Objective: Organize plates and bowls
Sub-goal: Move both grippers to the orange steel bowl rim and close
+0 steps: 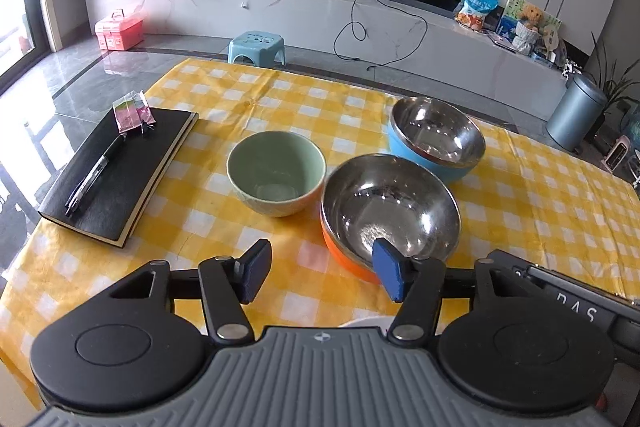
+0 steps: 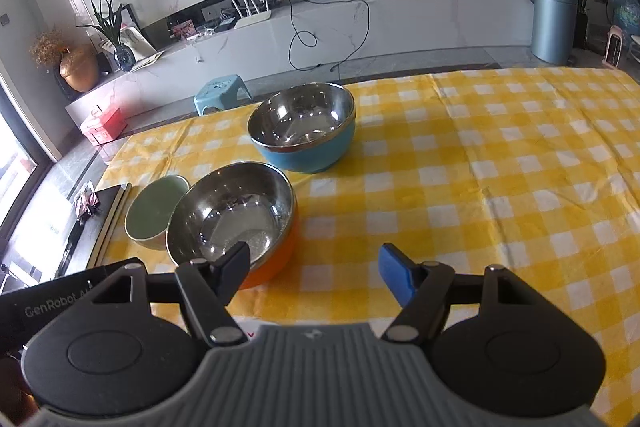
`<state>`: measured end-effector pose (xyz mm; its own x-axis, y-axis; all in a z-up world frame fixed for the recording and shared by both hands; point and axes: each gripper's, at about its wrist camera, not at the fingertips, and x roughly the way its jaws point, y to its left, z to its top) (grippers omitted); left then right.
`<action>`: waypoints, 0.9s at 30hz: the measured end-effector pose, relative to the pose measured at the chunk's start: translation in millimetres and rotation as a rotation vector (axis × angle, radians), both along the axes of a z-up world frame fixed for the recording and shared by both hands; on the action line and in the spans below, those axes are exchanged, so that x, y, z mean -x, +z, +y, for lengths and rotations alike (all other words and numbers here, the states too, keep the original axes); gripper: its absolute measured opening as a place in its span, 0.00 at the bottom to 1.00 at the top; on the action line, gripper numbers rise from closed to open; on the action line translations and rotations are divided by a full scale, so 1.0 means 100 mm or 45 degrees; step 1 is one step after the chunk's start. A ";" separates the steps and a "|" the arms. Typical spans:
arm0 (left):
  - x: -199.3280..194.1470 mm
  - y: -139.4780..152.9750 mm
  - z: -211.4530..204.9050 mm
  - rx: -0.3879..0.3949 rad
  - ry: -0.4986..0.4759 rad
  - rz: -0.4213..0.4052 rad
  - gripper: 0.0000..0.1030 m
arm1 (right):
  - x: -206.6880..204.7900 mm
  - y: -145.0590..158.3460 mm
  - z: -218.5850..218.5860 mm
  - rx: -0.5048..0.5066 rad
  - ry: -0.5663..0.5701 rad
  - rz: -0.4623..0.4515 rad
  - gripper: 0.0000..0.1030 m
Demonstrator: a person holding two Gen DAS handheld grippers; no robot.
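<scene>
Stacking not yet begun; left tongs (image 1: 322, 275) and right tongs (image 2: 314, 273) gape wide, empty; next, probably grip the orange bowl (image 1: 390, 213) rim.

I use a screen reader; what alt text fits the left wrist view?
Three empty bowls, green, orange and blue, sit on a yellow checked tablecloth, beyond the open left gripper. A black notebook with a pen lies left.

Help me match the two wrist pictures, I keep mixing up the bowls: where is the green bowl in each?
Left wrist: the green bowl sits centre-left, between the black notebook and the orange bowl.
Right wrist: far left, partly hidden behind the orange bowl.
Shared landmark: the blue bowl.
</scene>
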<state>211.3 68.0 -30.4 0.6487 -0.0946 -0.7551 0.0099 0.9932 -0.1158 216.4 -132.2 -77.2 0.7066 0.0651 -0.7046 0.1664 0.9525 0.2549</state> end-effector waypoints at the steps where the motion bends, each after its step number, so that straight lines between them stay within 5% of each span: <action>1: -0.05 0.00 0.01 0.008 0.013 -0.001 0.67 | -0.06 -0.02 -0.01 -0.019 -0.006 0.018 0.68; 11: -0.49 -0.16 0.00 0.135 0.045 0.057 0.64 | -0.51 -0.15 0.03 -0.132 -0.008 0.080 0.62; 16: -0.61 -0.32 -0.02 0.120 0.054 0.099 0.62 | -0.71 -0.29 0.00 -0.184 0.004 0.136 0.56; 27: -0.70 -0.58 -0.02 0.132 0.061 0.165 0.26 | -0.87 -0.47 0.07 -0.174 0.009 0.195 0.34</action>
<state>281.2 66.0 -87.9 0.5522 -0.1473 -0.8206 -0.0590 0.9749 -0.2147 303.0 -124.9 -124.1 0.5911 0.1716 -0.7881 0.2068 0.9122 0.3538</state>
